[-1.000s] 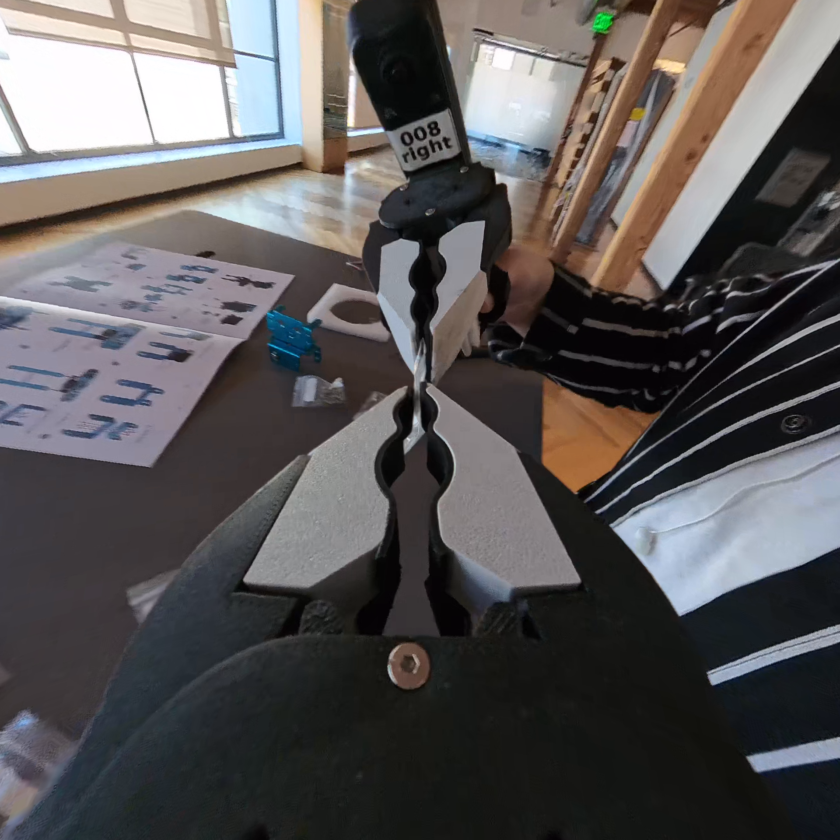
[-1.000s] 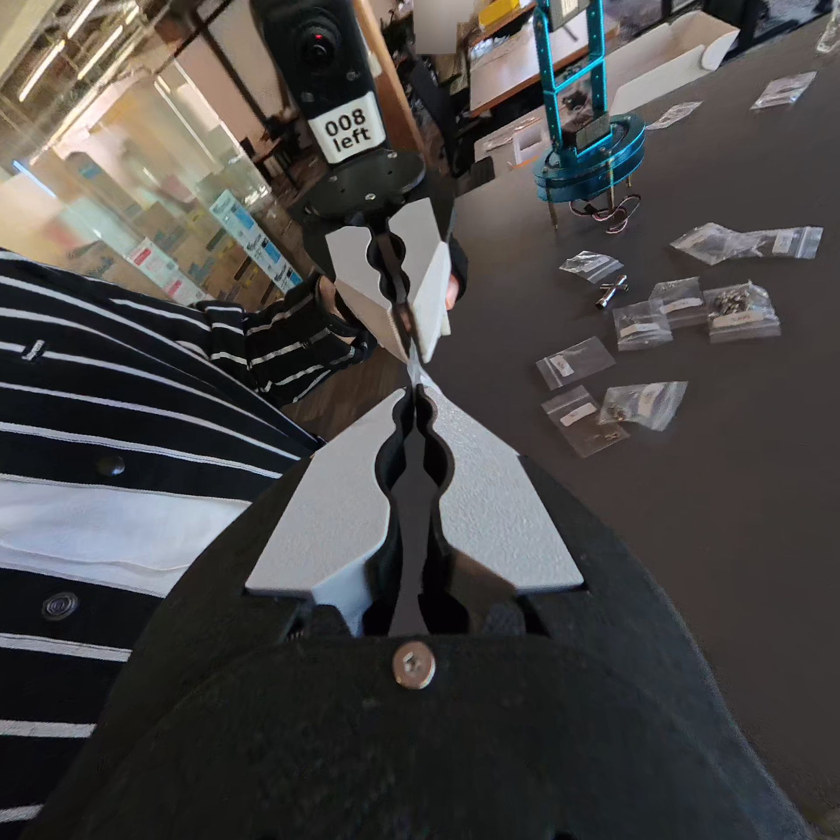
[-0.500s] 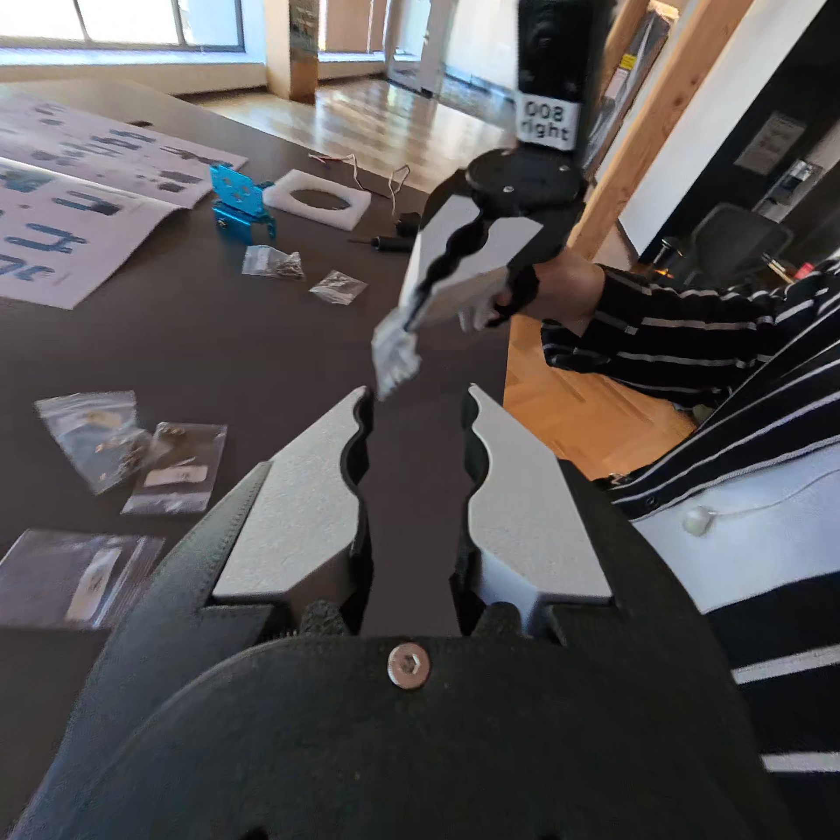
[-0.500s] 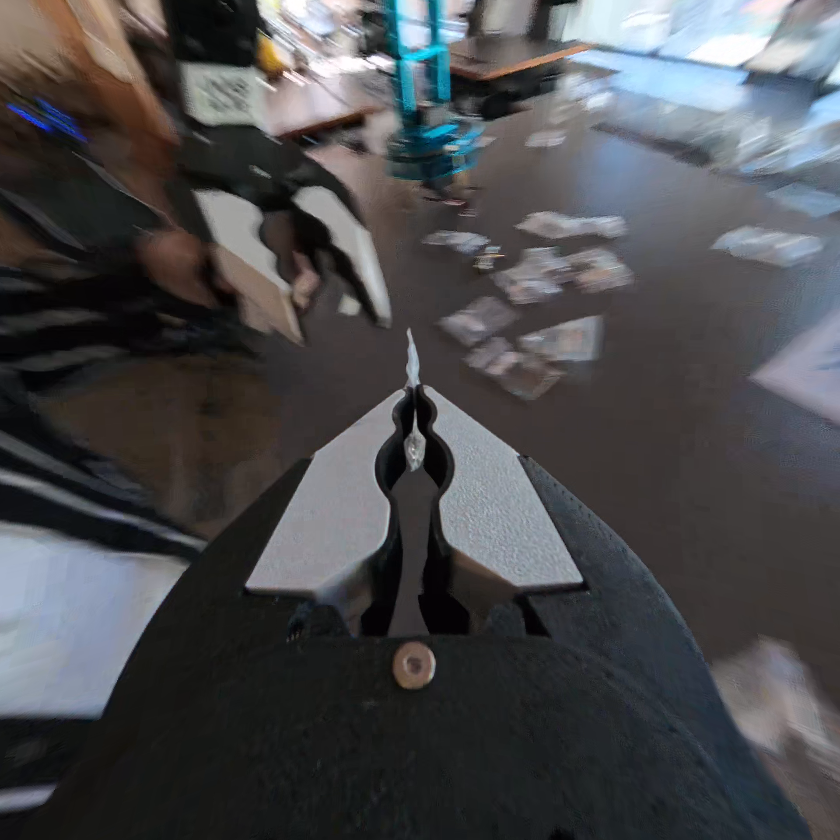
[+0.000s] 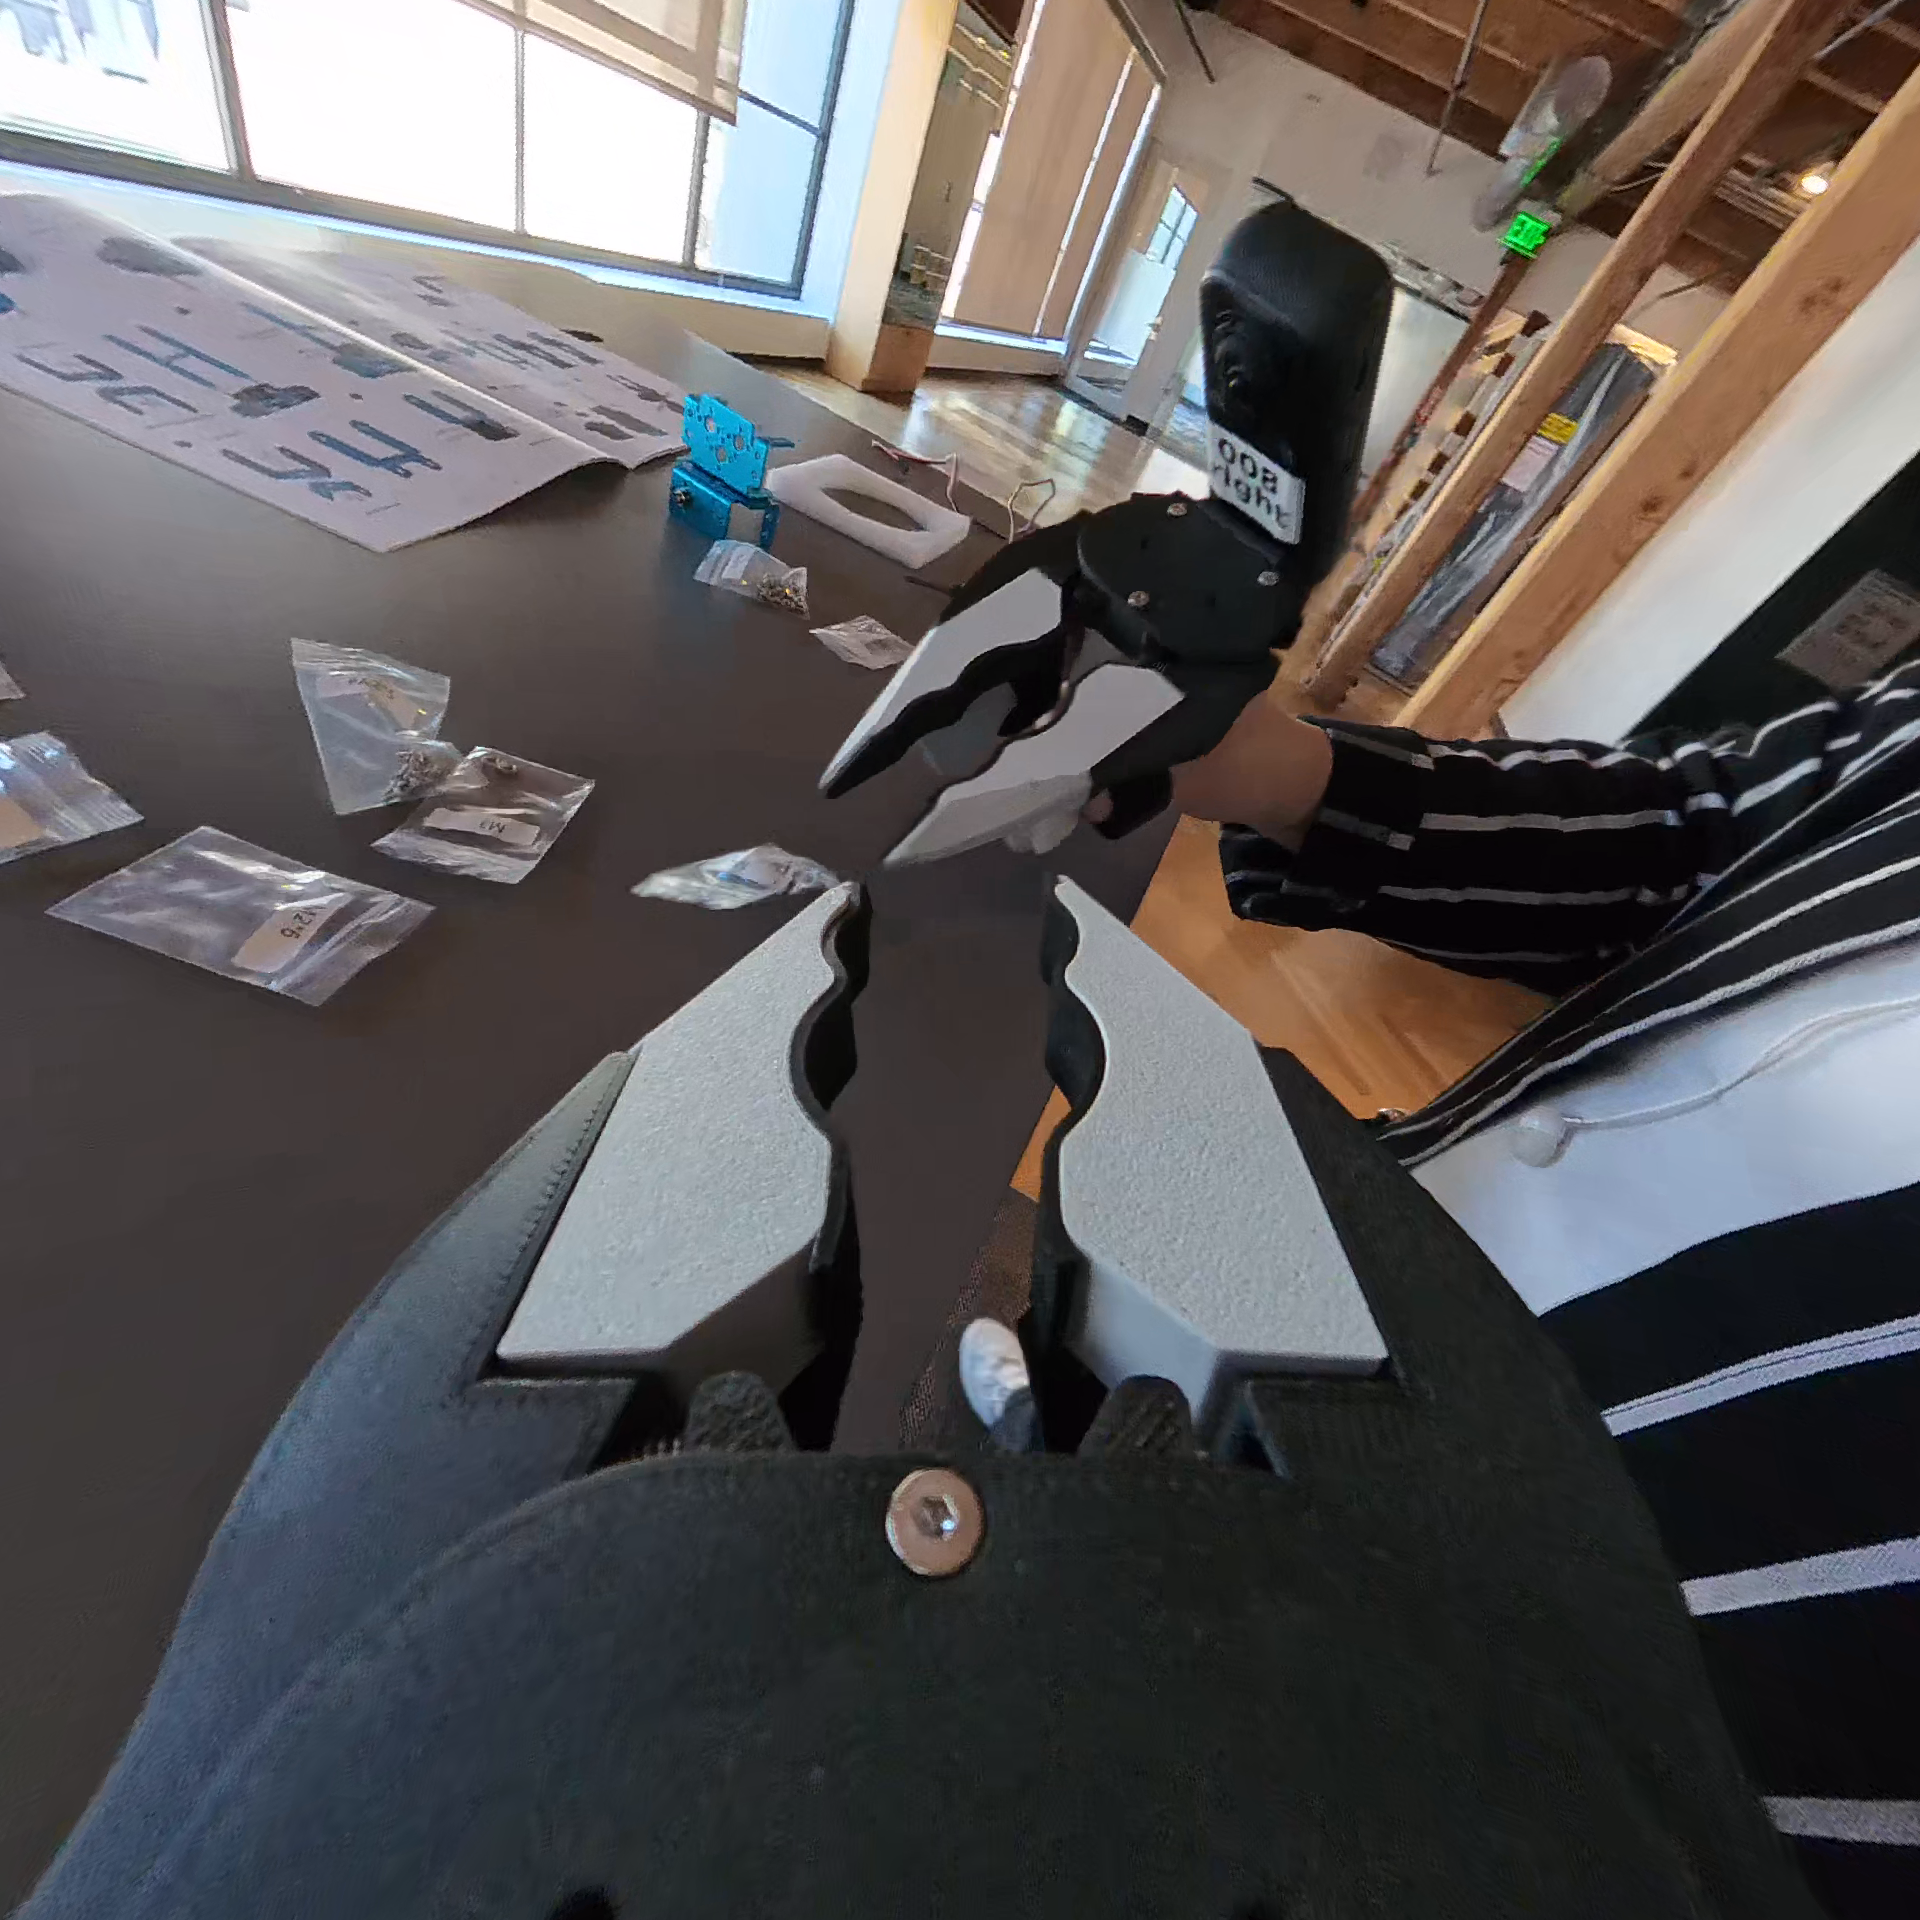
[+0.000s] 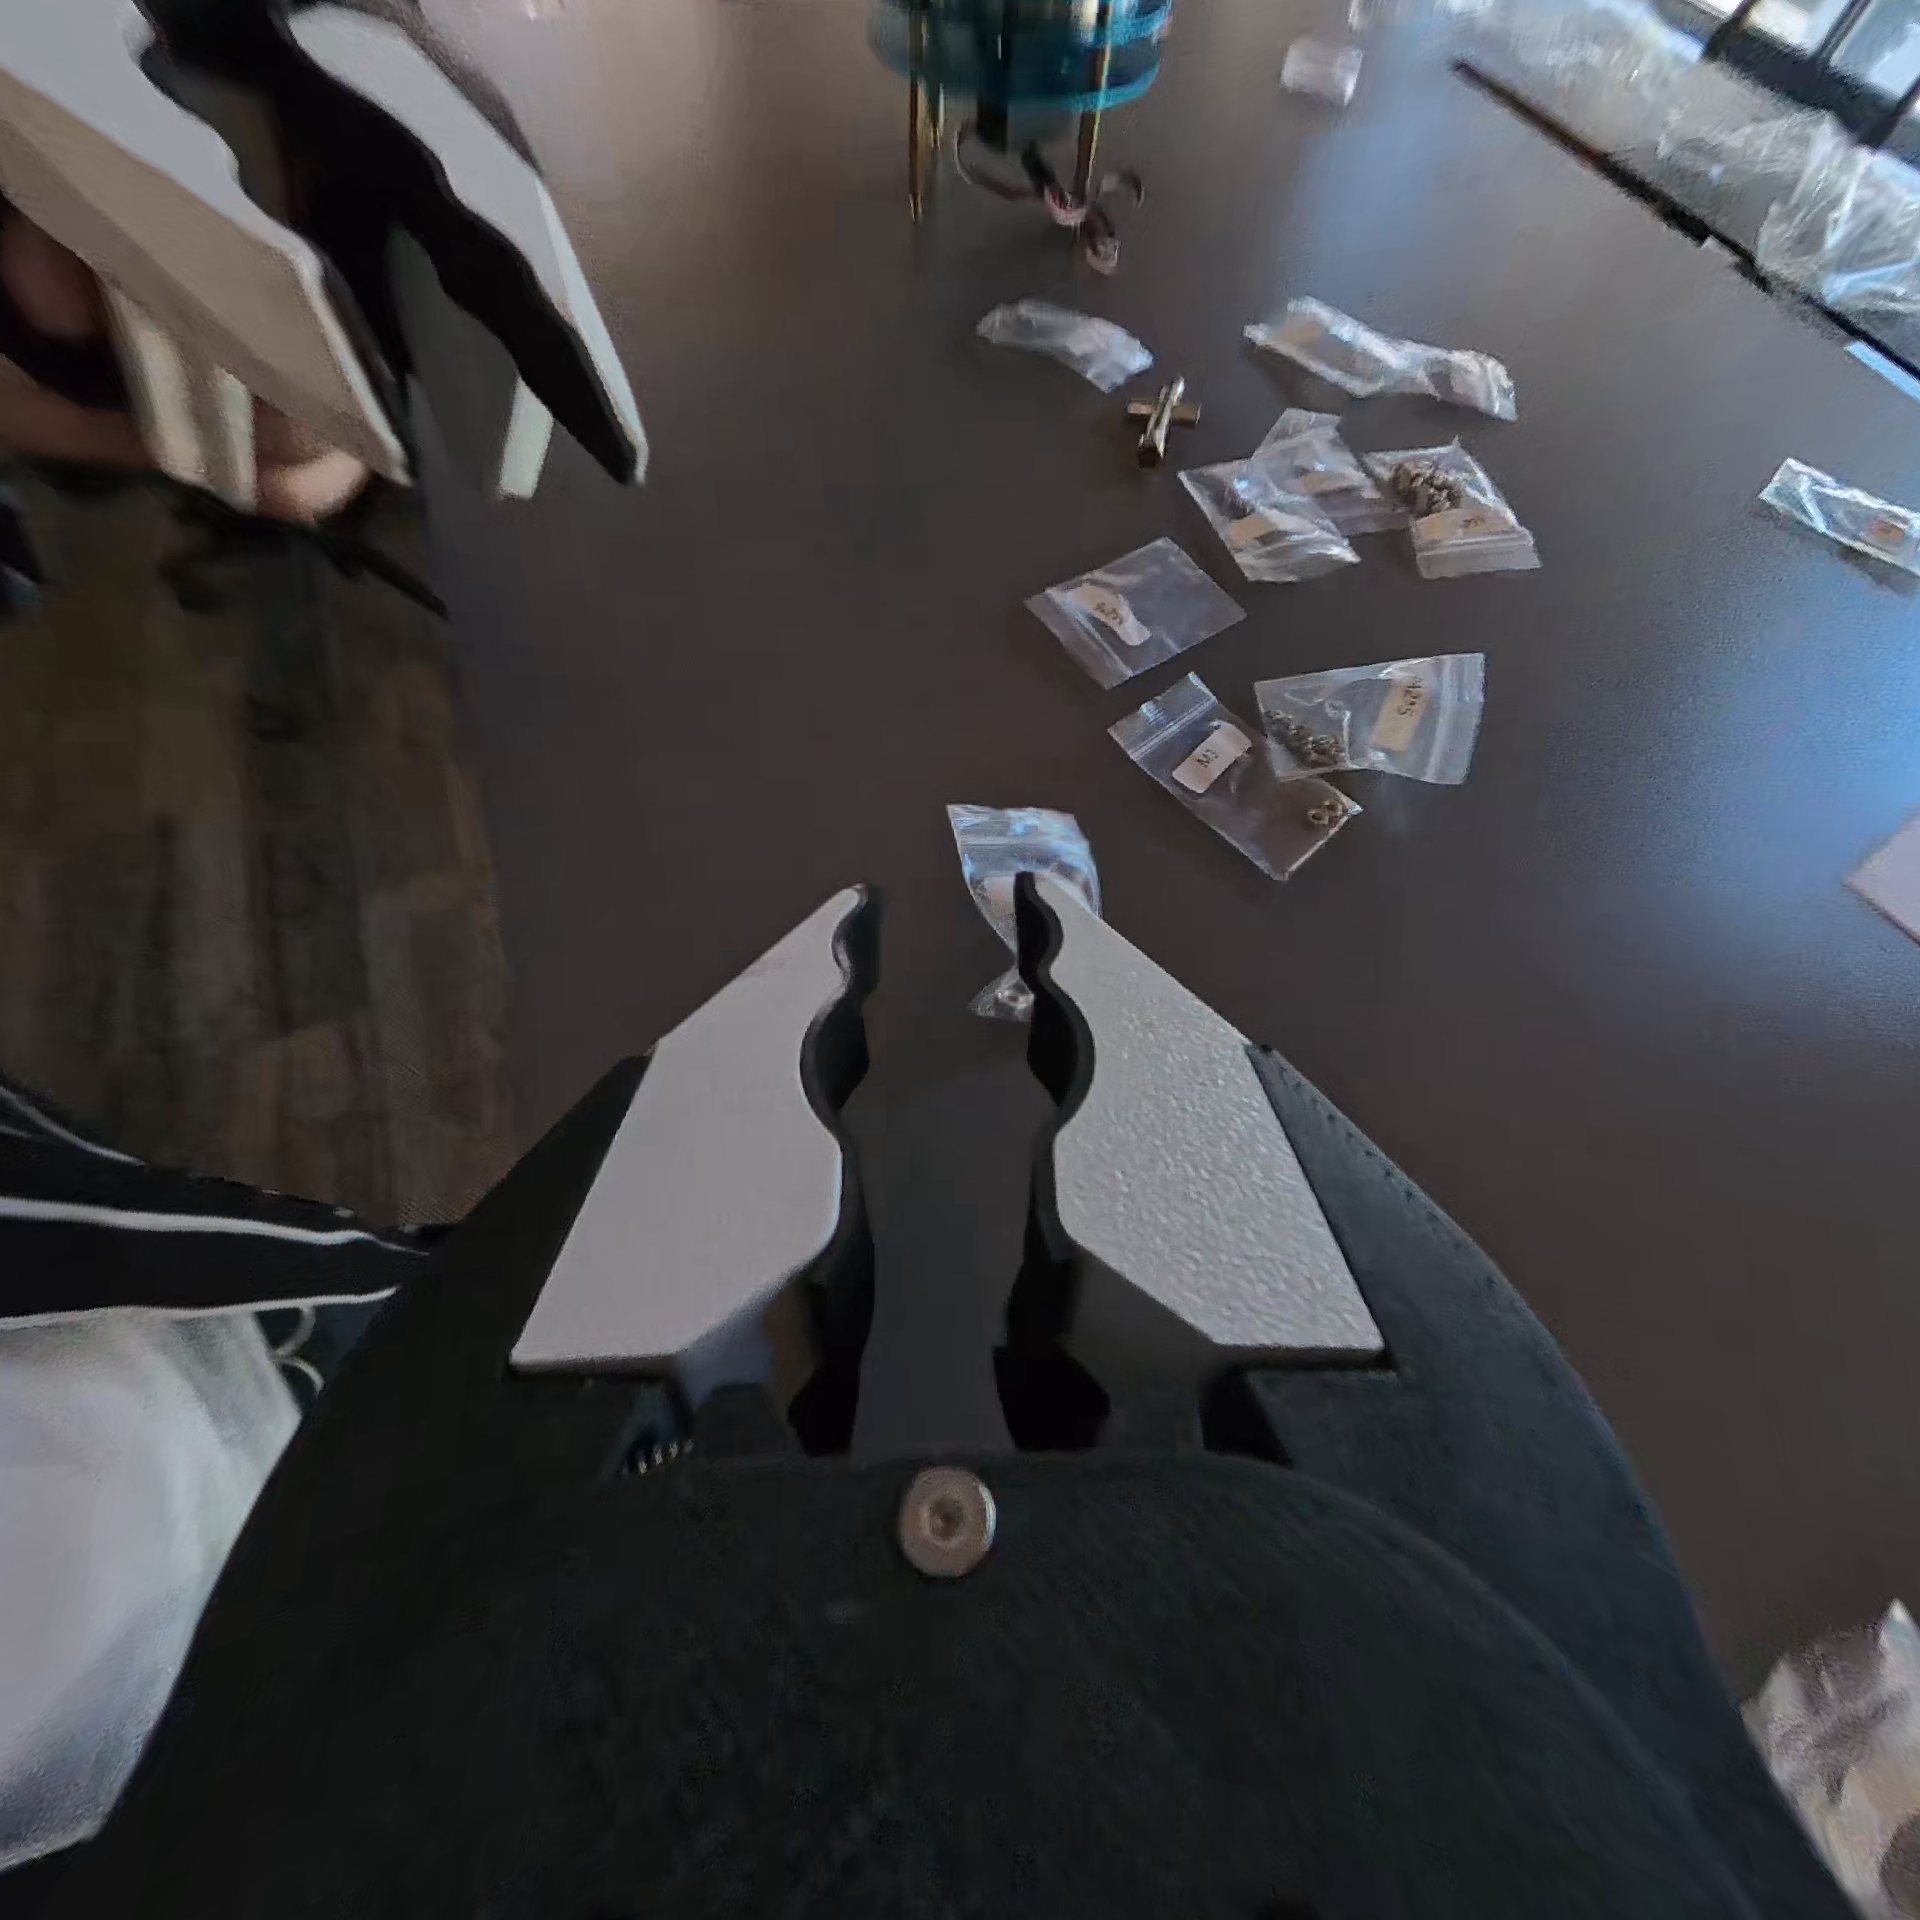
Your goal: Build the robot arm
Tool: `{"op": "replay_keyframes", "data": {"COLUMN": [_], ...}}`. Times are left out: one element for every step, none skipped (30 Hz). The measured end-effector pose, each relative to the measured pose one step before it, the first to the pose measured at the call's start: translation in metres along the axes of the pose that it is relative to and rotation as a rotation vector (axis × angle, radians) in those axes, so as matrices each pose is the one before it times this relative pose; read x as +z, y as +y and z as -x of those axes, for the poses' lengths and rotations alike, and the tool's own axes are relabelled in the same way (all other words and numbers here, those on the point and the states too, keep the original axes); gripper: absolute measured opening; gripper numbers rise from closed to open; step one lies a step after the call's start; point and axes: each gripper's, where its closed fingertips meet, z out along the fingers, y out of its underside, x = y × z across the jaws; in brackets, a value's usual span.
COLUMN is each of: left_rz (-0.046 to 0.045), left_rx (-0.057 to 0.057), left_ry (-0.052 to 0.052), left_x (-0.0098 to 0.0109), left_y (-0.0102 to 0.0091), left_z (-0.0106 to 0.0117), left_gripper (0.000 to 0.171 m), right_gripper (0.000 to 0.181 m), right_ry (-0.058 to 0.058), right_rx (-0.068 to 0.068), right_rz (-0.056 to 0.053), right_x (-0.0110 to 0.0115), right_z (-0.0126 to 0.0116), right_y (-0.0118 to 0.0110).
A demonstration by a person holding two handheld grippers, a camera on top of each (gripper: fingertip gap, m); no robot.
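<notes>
A small clear plastic bag (image 5: 738,873) with small hardware lies on the dark table (image 5: 312,1143) near its edge. My left gripper (image 5: 956,894) is open and empty, its tips just right of the bag. My right gripper (image 5: 862,821) shows in the same view, open, hovering close above the bag. In the right wrist view my right gripper (image 6: 940,894) is open and the bag (image 6: 1018,842) lies just past its right fingertip, partly hidden by it. The left gripper (image 6: 416,260) shows open at the upper left there.
Several more clear bags (image 5: 483,805) (image 6: 1132,613) lie scattered on the table. A blue bracket (image 5: 722,473), a white foam frame (image 5: 868,509) and an instruction sheet (image 5: 312,395) lie farther off. A blue round stand (image 6: 1023,62) and a cross wrench (image 6: 1164,421) are beyond. A striped sleeve (image 5: 1507,831) is at the table edge. The left gripper's tips are roughly 10 cm from the right gripper's.
Both grippers were shut on the small bag between them. The left opened first, then the right carried the bag down and opened; the bag now lies on the table.
</notes>
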Motion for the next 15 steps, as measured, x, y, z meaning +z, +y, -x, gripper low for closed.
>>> {"op": "replay_keyframes", "data": {"left_rz": [-0.00635, -0.00060, 0.00423, 0.00467, 0.00053, -0.00525, -0.00998, -0.01162, -0.01395, -0.01743, -0.02176, -0.02517, -0.02589, -0.02659, -0.02325], "left_rx": [0.0004, 0.0006, 0.0035, 0.0057, 0.0057, 0.0058, 0.0060, 0.0075, 0.0105, 0.0122, 0.0105, -0.0004, -0.0215, -0.0322, -0.0251], "left_ry": [-0.0143, -0.0176, -0.0203, -0.0222, -0.0172, -0.0036, 0.0054, 0.0064, 0.0039, 0.0004, -0.0045, -0.0097, -0.0065, 0.0149, 0.0265], "left_x": [0.00219, 0.00398, 0.00588, 0.00799, 0.01037, 0.01274, 0.01554, 0.01796, 0.02037, 0.02198, 0.02331, 0.02392, 0.02406, 0.02357, 0.02255], "left_y": [-0.00003, 0.00154, 0.00256, 0.00282, 0.00162, -0.00010, -0.00188, -0.00312, -0.00409, -0.00478, -0.00517, -0.00469, -0.00370, -0.00235, 0.00002], "left_z": [-0.00328, -0.00302, -0.00288, -0.00328, -0.00487, -0.00787, -0.00993, -0.01048, -0.01031, -0.00982, -0.00899, -0.00763, -0.00767, -0.01023, -0.01080], "left_gripper": [0.032, 0.032, 0.033, 0.033, 0.033, 0.033, 0.032, 0.032, 0.031, 0.031, 0.031, 0.031, 0.031, 0.031, 0.031], "right_gripper": [0.028, 0.029, 0.031, 0.032, 0.033, 0.032, 0.032, 0.032, 0.032, 0.031, 0.031, 0.031, 0.031, 0.031, 0.031], "right_ry": [-0.0157, -0.0078, -0.0009, 0.0043, 0.0096, 0.0202, 0.0345, 0.0476, 0.0543, 0.0550, 0.0495, 0.0396, 0.0267, 0.0121, 0.0031], "right_rx": [0.0258, 0.0297, 0.0317, 0.0337, 0.0333, 0.0294, 0.0205, 0.0113, 0.0032, -0.0008, 0.0016, 0.0117, 0.0262, 0.0324, 0.0327], "right_rz": [-0.0407, -0.0384, -0.0391, -0.0384, -0.0343, -0.0289, -0.0277, -0.0228, -0.0150, -0.0064, -0.0010, 0.0017, 0.0008, -0.0110, -0.0204], "right_x": [-0.01437, -0.01753, -0.02063, -0.02393, -0.02670, -0.02979, -0.03241, -0.03439, -0.03488, -0.03423, -0.03229, -0.02917, -0.02589, -0.02224, -0.01831], "right_z": [0.00005, -0.00156, -0.00303, -0.00433, -0.00602, -0.00833, -0.01119, -0.01449, -0.01754, -0.02012, -0.02185, -0.02289, -0.02255, -0.02108, -0.01980], "right_y": [-0.00156, -0.00004, 0.00081, 0.00181, 0.00289, 0.00378, 0.00400, 0.00466, 0.00563, 0.00674, 0.00731, 0.00758, 0.00701, 0.00446, 0.00115]}}
